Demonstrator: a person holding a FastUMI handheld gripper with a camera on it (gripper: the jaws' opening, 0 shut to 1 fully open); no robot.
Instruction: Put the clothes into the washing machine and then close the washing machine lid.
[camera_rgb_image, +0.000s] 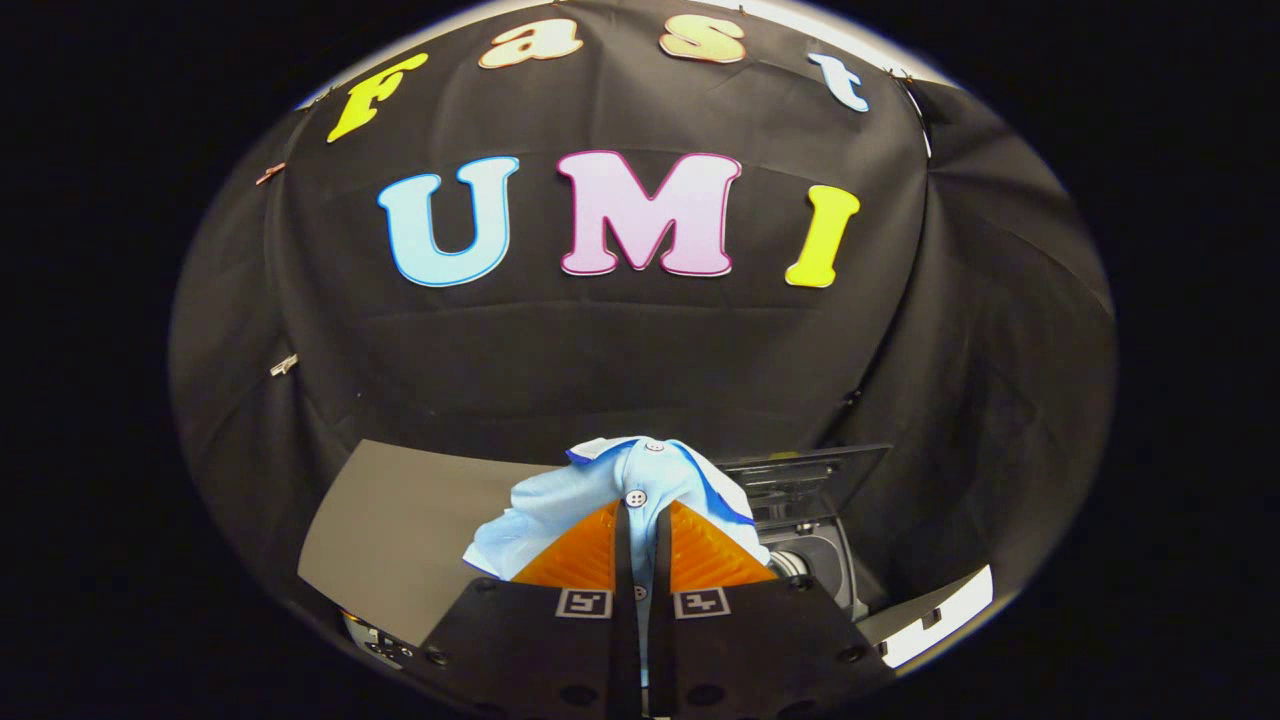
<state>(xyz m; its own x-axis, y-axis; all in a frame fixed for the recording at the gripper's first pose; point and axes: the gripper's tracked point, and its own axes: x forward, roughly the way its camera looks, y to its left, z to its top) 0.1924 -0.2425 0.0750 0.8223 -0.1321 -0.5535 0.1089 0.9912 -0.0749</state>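
Pale blue cotton, a small buttoned shirt (620, 490), hangs clenched between my tongs (640, 540), both fingers pressed on the placket, lifted above the grey surface (400, 520). Just beyond and to the right of the fingers, the washing machine (815, 545) stands with its lid (810, 470) raised. My judgement: keep the grip firm, carry the shirt right, and release only over the drum opening.
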